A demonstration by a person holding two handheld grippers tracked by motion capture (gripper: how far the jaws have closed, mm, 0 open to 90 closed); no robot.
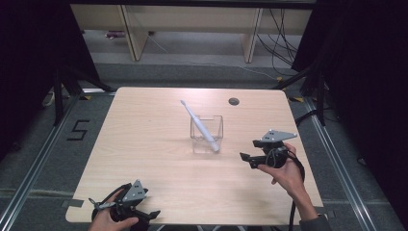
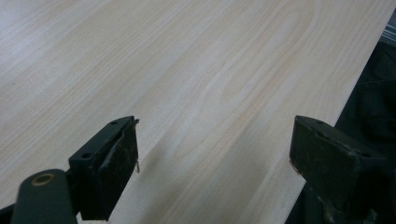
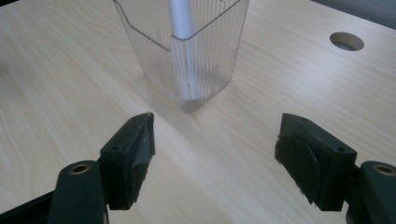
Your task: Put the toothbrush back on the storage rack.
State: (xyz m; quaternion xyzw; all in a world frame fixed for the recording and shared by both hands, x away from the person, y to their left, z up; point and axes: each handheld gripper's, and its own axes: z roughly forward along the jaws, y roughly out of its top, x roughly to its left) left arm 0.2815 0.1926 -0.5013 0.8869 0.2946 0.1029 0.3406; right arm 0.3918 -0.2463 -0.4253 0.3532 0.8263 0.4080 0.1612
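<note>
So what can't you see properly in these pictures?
- Toothbrush head: too small in the high view; the top edge of the right gripper view cuts it off.
- Left gripper: the high view's bottom edge cuts off its lower part.
- Things under the far bench: too small and dim.

Single readable mark, black numeral "5" (image 1: 77, 130), on grey floor (image 1: 43, 159) left of bench (image 1: 144, 159), middle left of high view frame, no other legible text, labels or brands

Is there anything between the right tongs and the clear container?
No. In the right gripper view, bare table lies between the open right tongs and the clear container.
</note>
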